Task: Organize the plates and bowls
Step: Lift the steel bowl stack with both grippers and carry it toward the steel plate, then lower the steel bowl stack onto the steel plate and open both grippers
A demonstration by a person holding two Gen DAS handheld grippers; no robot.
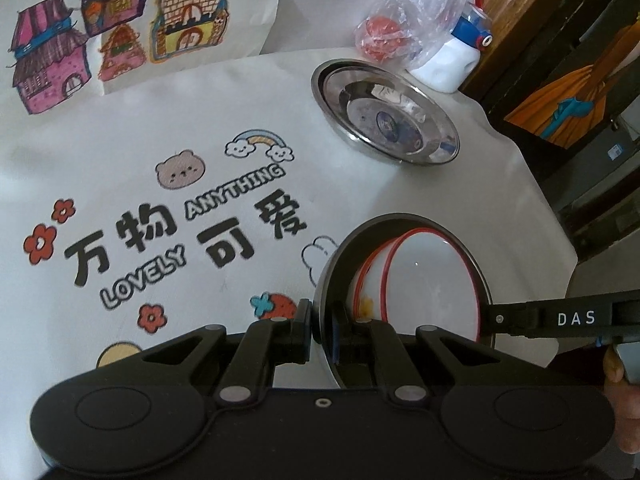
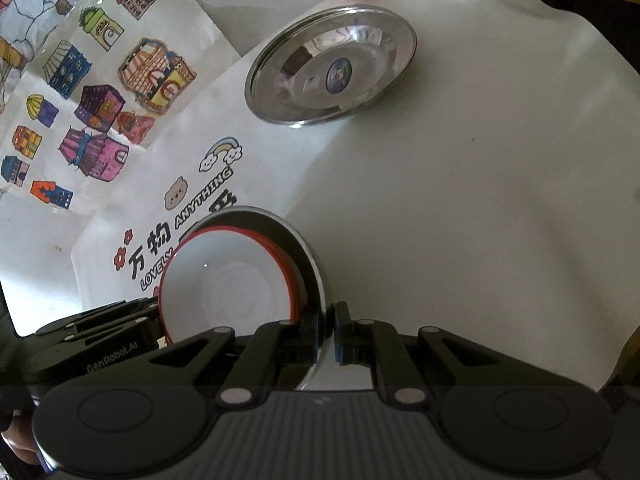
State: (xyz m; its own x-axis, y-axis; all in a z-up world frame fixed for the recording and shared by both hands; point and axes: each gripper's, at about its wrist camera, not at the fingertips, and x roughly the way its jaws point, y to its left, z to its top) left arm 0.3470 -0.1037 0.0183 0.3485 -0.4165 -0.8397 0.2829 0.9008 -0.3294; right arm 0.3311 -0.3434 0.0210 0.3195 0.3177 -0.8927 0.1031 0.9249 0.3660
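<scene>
Left wrist view: left gripper [image 1: 320,330] and right gripper [image 2: 327,334] jaws each clamp the tilted steel plate's [image 1: 332,276] rim, bowls [image 1: 432,280] inside; second plate [image 1: 384,112] at 12 o'clock on table [image 1: 248,92].

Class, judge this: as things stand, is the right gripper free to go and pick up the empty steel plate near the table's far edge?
Probably not yet. The right gripper is shut on the rim of the metal dish carrying the red-rimmed bowls. The path to the steel plate looks clear.
</scene>
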